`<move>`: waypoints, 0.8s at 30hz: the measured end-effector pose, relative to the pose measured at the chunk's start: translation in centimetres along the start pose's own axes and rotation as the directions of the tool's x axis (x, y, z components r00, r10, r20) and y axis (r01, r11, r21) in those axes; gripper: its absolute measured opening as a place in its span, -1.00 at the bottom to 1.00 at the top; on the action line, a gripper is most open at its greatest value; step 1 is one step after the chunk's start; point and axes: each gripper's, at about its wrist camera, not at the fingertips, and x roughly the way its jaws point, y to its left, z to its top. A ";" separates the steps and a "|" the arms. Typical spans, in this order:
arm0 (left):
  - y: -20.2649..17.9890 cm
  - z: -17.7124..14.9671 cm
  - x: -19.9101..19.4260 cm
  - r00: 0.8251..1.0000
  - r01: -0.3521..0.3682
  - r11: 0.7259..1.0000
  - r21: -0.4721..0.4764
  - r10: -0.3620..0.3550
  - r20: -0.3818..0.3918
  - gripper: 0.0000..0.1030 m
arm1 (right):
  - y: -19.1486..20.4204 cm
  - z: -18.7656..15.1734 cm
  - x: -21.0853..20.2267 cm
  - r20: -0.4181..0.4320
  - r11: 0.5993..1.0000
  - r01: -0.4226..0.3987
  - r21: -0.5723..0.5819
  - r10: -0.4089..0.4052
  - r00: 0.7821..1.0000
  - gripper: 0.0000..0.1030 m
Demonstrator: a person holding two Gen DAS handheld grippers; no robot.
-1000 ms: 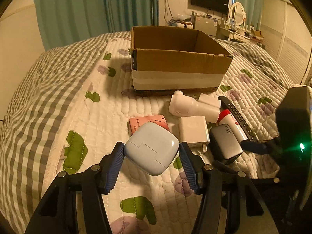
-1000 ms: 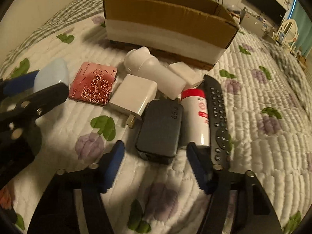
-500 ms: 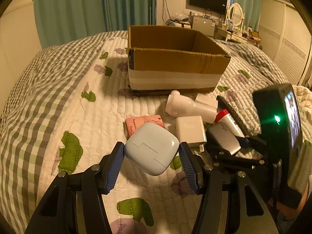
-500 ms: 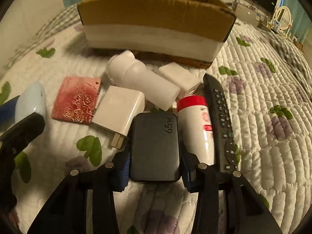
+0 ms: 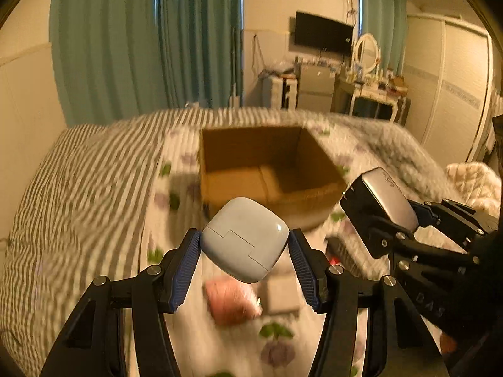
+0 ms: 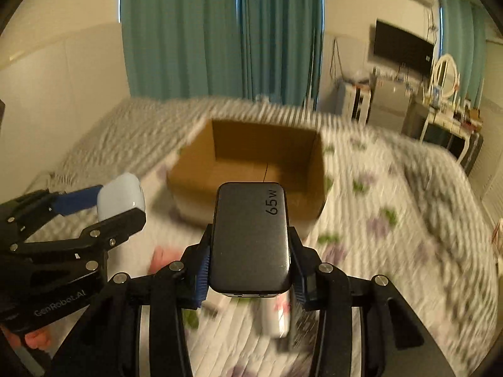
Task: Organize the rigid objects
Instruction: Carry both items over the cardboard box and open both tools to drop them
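My left gripper (image 5: 245,262) is shut on a pale blue rounded case (image 5: 245,238) and holds it in the air in front of the open cardboard box (image 5: 267,169). My right gripper (image 6: 250,270) is shut on a dark grey 65W charger (image 6: 251,238), also lifted, short of the box (image 6: 251,169). The box looks empty inside. Each gripper shows in the other's view: the right one with the charger (image 5: 386,201), the left one with the case (image 6: 121,196). Both views are blurred by motion.
Below on the quilted bed lie a pink card case (image 5: 231,301), a white adapter (image 5: 281,292) and a white bottle with a red cap (image 6: 278,317). Teal curtains, a TV and a dresser stand behind the bed.
My right gripper closed on the charger and lifted it off the bed. Both grippers rose with their objects and moved toward the box, whose inside now shows.
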 end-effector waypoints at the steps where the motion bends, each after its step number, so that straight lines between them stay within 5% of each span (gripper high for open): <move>1: 0.1 1.5 0.0 1.000 0.020 1.000 -0.002 -0.020 0.014 0.14 | -0.3 1.3 -0.2 0.023 1.000 0.010 -0.004 -0.010 1.000 -0.20; 6: 0.4 7.4 1.4 0.997 0.063 0.998 -0.029 -0.062 0.040 0.14 | -2.4 6.6 -0.2 0.105 1.000 0.029 -0.012 -0.027 0.994 -0.20; 11: 0.0 11.8 5.8 0.999 0.016 1.000 -0.001 -0.016 0.045 0.14 | -4.4 10.9 2.3 0.134 0.999 0.037 0.002 -0.037 0.990 -0.20; 17: 0.7 12.1 14.8 0.998 -0.037 0.999 -0.006 0.037 -0.047 0.14 | -6.7 12.0 8.4 0.083 0.999 0.035 0.029 -0.038 0.996 -0.20; 24: 0.5 9.6 19.9 0.992 -0.040 0.999 0.004 0.041 -0.123 0.14 | -8.2 9.0 14.3 -0.017 0.998 0.024 0.051 -0.023 1.000 -0.20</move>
